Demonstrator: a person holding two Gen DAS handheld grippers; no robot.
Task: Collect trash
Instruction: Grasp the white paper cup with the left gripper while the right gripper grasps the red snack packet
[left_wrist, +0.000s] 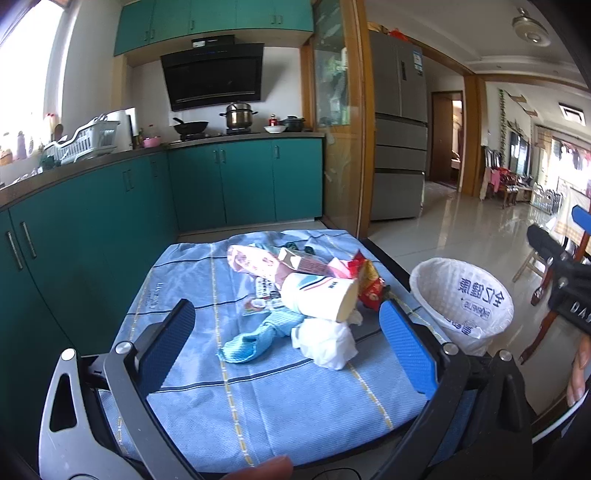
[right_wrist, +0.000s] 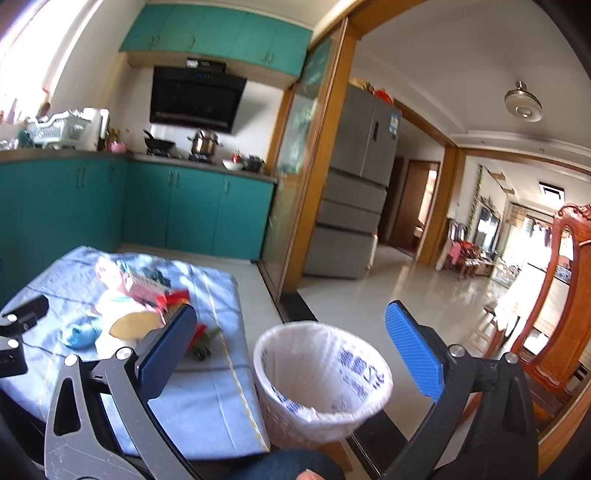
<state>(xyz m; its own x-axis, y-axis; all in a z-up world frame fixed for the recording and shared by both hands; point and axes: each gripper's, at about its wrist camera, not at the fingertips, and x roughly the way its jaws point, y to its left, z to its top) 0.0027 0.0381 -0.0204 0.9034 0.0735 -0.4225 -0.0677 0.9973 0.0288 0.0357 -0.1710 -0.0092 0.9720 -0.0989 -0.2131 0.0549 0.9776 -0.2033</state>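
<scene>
A pile of trash lies on a blue cloth-covered table (left_wrist: 258, 398): a white paper cup (left_wrist: 319, 297) on its side, crumpled white tissue (left_wrist: 327, 341), a light blue wrapper (left_wrist: 255, 339), a pink packet (left_wrist: 255, 262), a pink carton (left_wrist: 306, 262) and a red wrapper (left_wrist: 369, 284). My left gripper (left_wrist: 288, 339) is open and empty, its fingers either side of the pile, short of it. A white-lined bin (right_wrist: 321, 373) stands right of the table. My right gripper (right_wrist: 295, 347) is open and empty above the bin's near rim. The bin also shows in the left wrist view (left_wrist: 461, 299).
Teal kitchen cabinets (left_wrist: 240, 181) with a stove and pots run behind the table. A grey fridge (left_wrist: 399, 125) stands beyond a wooden door frame. A wooden chair (right_wrist: 561, 288) is at the right. Glossy tiled floor (right_wrist: 406, 280) stretches behind the bin.
</scene>
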